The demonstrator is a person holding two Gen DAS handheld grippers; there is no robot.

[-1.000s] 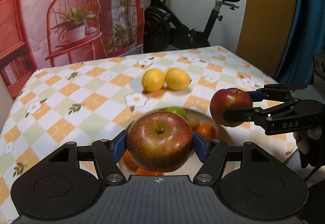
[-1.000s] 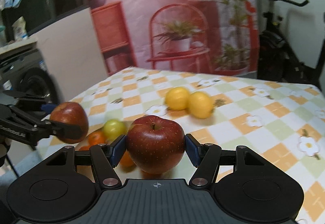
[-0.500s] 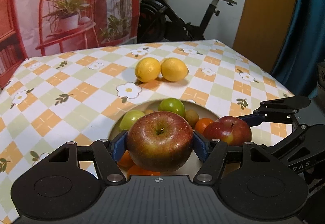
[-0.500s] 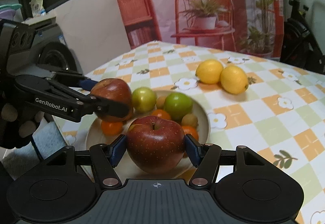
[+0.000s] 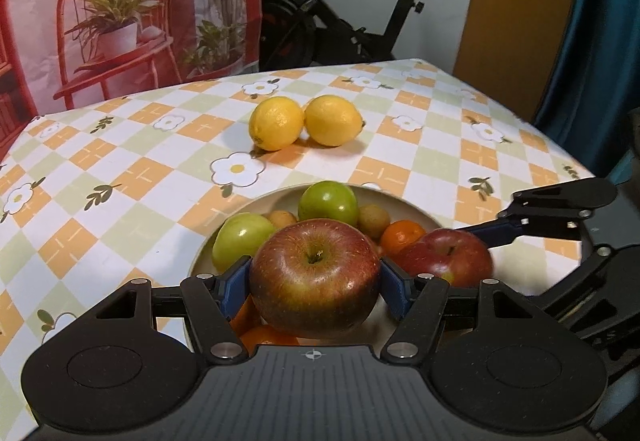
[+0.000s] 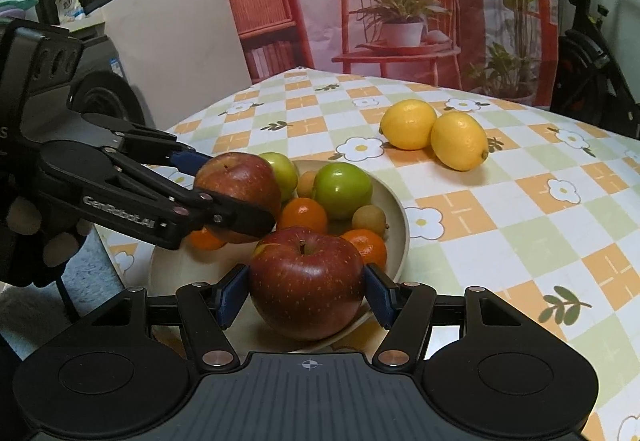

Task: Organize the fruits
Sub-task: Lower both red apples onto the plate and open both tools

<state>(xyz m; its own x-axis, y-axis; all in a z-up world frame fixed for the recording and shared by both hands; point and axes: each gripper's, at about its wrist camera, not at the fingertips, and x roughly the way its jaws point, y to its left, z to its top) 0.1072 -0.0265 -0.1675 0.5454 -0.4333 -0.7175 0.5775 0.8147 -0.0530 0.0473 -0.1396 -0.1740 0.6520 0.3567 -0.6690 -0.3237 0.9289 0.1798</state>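
Note:
My left gripper (image 5: pixel 315 283) is shut on a red-green apple (image 5: pixel 315 273) just over the near side of a beige bowl (image 5: pixel 400 197). My right gripper (image 6: pixel 306 291) is shut on a dark red apple (image 6: pixel 306 281) above the bowl's (image 6: pixel 396 209) near rim. Each gripper shows in the other's view: the right gripper's apple (image 5: pixel 448 257) at the bowl's right, the left gripper's apple (image 6: pixel 240 189) at its left. Green fruits (image 6: pixel 342 189), small oranges (image 6: pixel 303 215) and several small brownish fruits lie in the bowl. Two lemons (image 5: pixel 276 123) (image 5: pixel 334 120) rest on the tablecloth beyond it.
The checkered flowered tablecloth (image 5: pixel 120 181) ends close behind both grippers and at the right edge (image 5: pixel 560 157). An exercise bike (image 5: pixel 340 21) and a printed backdrop (image 6: pixel 400 1) stand behind the table. A gloved hand (image 6: pixel 24 217) holds the left gripper.
Both grippers have come down and forward with their apples, from above the table to low over the bowl. The two held apples now sit closer together. Neither grip has changed.

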